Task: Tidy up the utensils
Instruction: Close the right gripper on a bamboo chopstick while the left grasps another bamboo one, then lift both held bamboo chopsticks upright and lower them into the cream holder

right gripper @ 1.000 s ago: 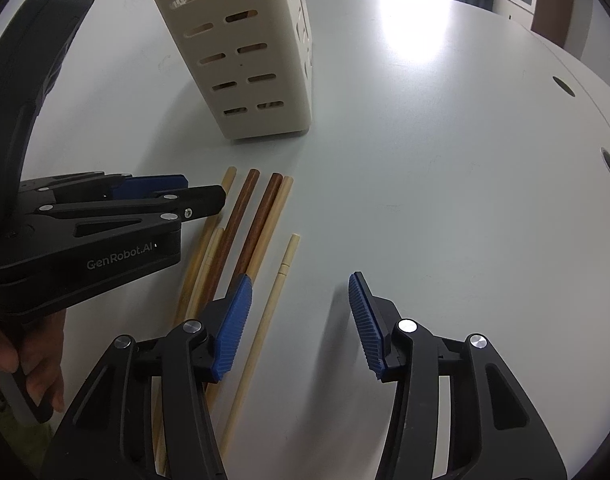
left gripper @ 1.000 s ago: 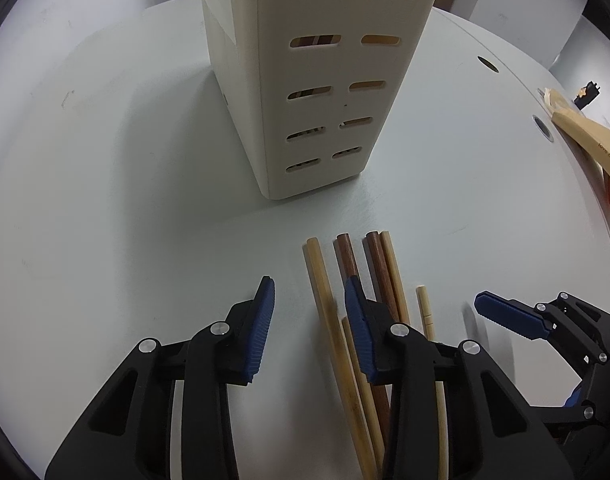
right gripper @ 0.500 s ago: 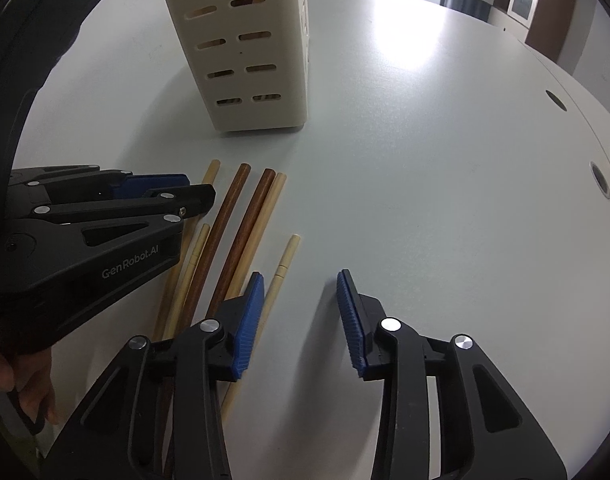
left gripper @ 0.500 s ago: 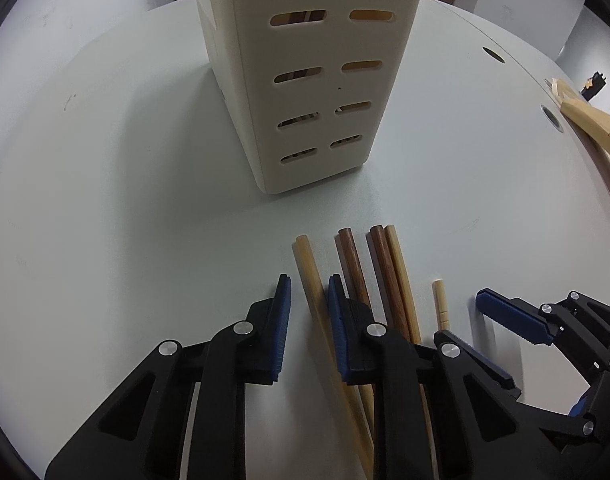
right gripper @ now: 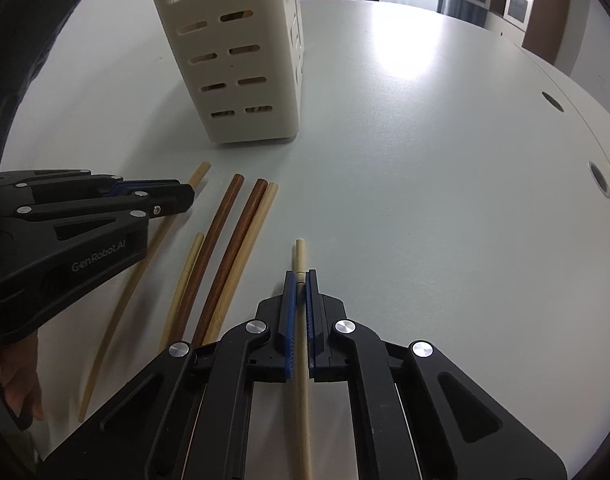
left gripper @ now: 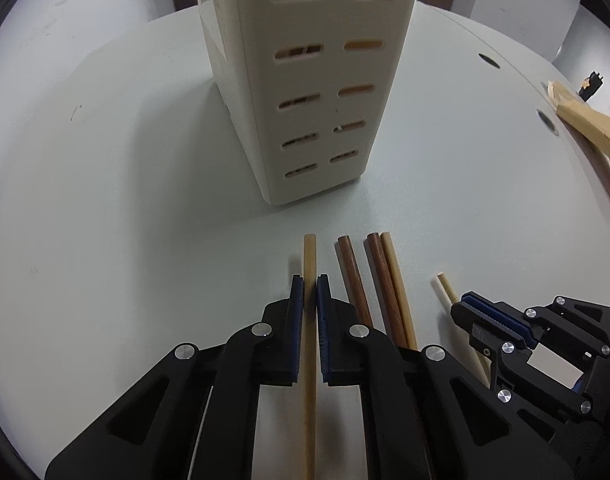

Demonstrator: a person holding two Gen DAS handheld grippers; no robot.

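White table [left gripper: 105, 200]: each claw clamps 1 chopstick [left gripper: 310, 264].

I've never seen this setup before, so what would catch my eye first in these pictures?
Two black grippers, each clamped on one chopstick: the left gripper on a tan chopstick, the right gripper on a pale chopstick. Between them, loose brown and tan chopsticks lie on the white table. Beyond stands a cream slotted utensil holder, already holding some sticks.
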